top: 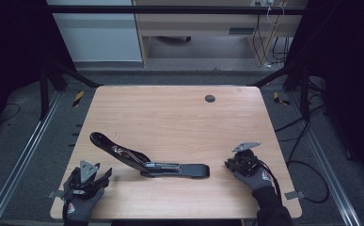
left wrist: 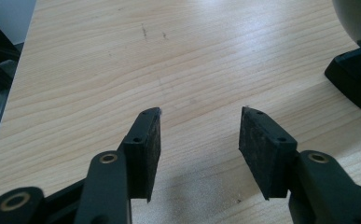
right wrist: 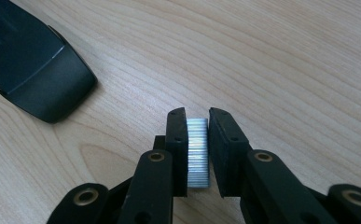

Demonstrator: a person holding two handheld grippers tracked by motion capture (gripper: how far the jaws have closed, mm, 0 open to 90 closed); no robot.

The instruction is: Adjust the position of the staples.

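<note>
A black stapler [top: 146, 161] lies swung open on the wooden table [top: 170, 117], its top arm raised toward the left and its base [top: 189, 170] flat toward the right. My right gripper [right wrist: 197, 135] is shut on a silvery strip of staples [right wrist: 197, 151], just right of the stapler's base end [right wrist: 33, 70]. In the high view the right gripper [top: 240, 162] rests near the table's front right. My left gripper [left wrist: 200, 126] stands open above bare wood with nothing between its jaws; the stapler's edge [left wrist: 355, 70] shows at its far right. The left gripper [top: 92, 176] sits at the front left.
A small round dark grommet [top: 210, 98] is set in the table near its far edge. Metal rails [top: 24, 155] and cables [top: 306, 160] run along the floor on both sides. A cabinet [top: 95, 30] and desk stand beyond the table.
</note>
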